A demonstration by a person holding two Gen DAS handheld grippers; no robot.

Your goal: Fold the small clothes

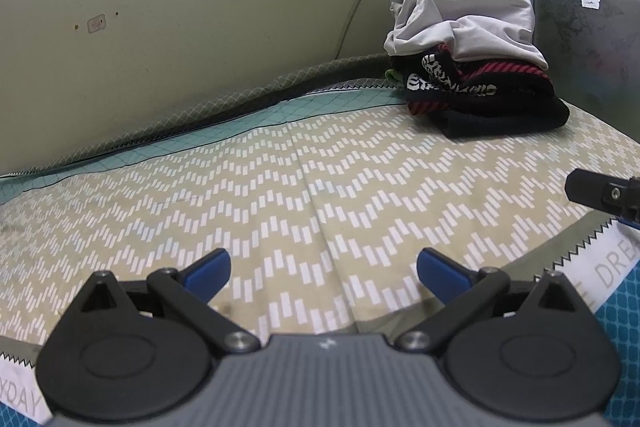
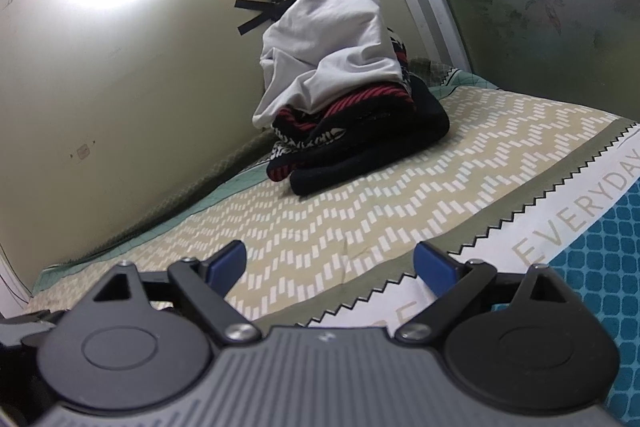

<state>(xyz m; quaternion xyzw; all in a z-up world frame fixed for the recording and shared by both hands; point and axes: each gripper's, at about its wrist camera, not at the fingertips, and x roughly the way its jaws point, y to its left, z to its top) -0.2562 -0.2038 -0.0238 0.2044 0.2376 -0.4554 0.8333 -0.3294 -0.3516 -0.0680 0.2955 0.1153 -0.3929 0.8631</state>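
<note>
Fingers wide on left gripper (image 1: 323, 273) and right gripper (image 2: 330, 263); clothes pile (image 1: 464, 67) sits in bedsheet (image 1: 280, 187) corner.

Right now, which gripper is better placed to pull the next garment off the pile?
Marginally the right gripper: the clothes pile sits nearly dead ahead in its view. From the left gripper the pile lies off to the upper right. Both are open and empty, with bare sheet between them and the pile.
</note>
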